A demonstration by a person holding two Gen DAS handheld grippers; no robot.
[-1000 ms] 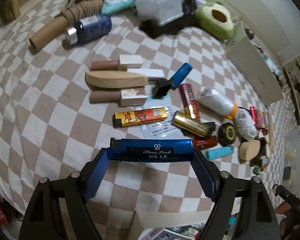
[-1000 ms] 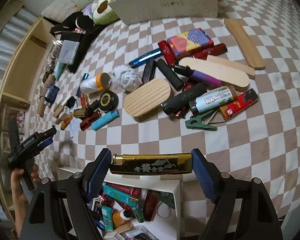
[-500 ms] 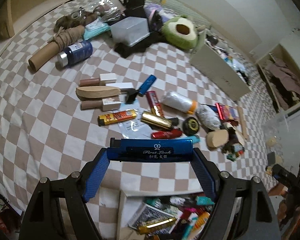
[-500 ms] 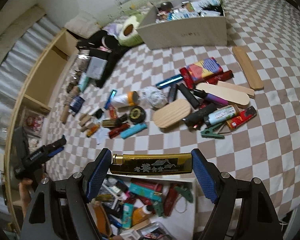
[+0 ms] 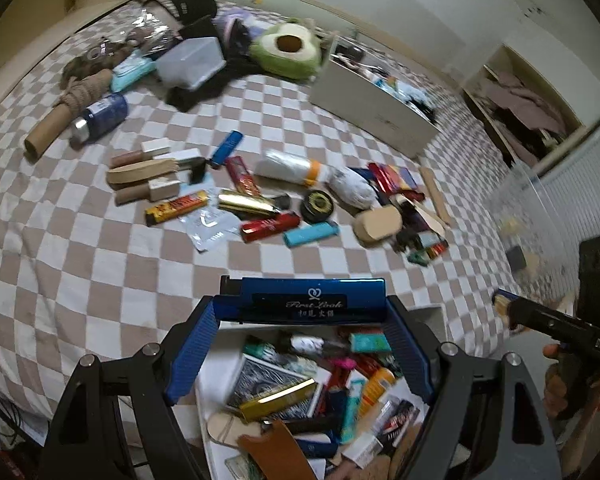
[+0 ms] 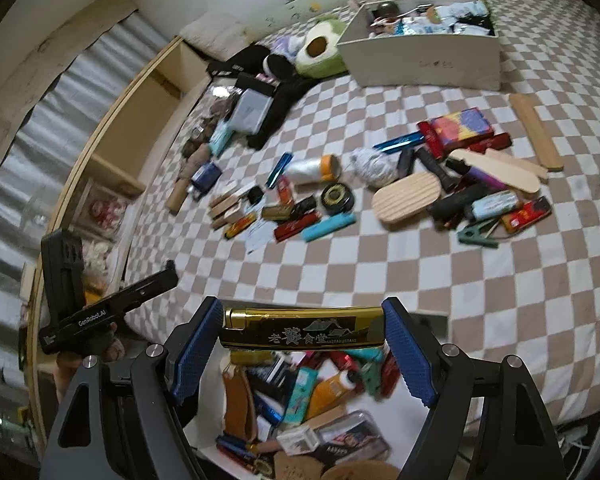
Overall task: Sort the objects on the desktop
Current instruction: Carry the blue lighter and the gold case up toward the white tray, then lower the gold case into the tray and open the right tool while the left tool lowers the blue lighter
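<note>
My left gripper (image 5: 302, 308) is shut on a blue lighter (image 5: 304, 300), held crosswise between its blue pads above a white box (image 5: 216, 376) full of lighters and small items. My right gripper (image 6: 302, 330) is shut on a gold lighter (image 6: 300, 330), held the same way above the same white box (image 6: 204, 436). Both lighters hang over the box's far part. More lighters lie scattered on the checkered bed cover, such as a cyan lighter (image 5: 310, 235) and a red lighter (image 5: 270, 227). The right gripper's body shows in the left wrist view (image 5: 556, 324).
A beige storage box (image 6: 424, 62) with several items stands at the back. A wooden oval block (image 6: 406, 196), flat wooden sticks (image 6: 534, 130), a tape roll (image 6: 336, 198), an avocado plush (image 5: 288, 46) and a cardboard tube (image 5: 48, 130) lie on the cover.
Both grippers have pulled back and risen, each still holding its lighter. The white box has come into view below them; the scattered objects look farther away.
</note>
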